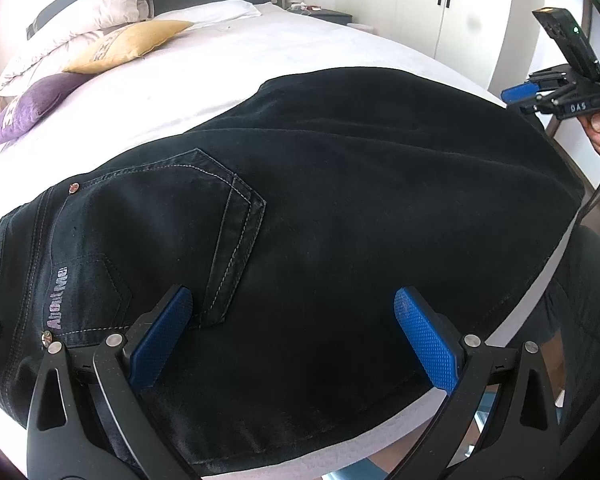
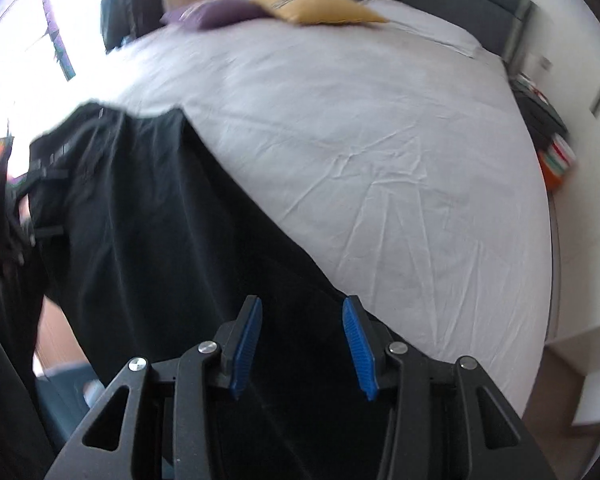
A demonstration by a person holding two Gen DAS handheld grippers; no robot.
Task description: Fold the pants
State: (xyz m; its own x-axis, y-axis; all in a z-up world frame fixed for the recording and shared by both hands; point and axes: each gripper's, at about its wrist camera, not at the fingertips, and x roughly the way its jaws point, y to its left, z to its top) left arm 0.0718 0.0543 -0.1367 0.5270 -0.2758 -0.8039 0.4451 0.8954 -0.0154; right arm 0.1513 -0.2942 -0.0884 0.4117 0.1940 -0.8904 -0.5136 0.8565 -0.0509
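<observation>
Black jeans (image 1: 320, 208) lie flat on the white bed, back pocket up, waistband at the left of the left wrist view. My left gripper (image 1: 292, 320) is open wide, its blue pads just above the jeans near the front edge, holding nothing. My right gripper (image 2: 302, 324) is open and empty, above the leg part of the jeans (image 2: 160, 240). It also shows in the left wrist view (image 1: 540, 94), off the far right end of the jeans, held in a hand.
The white bed sheet (image 2: 380, 160) stretches beyond the jeans. Yellow (image 1: 132, 42), purple (image 1: 32, 108) and white pillows lie at the headboard. White wardrobe doors (image 1: 420, 0) stand behind. A nightstand (image 2: 548, 136) with items sits beside the bed.
</observation>
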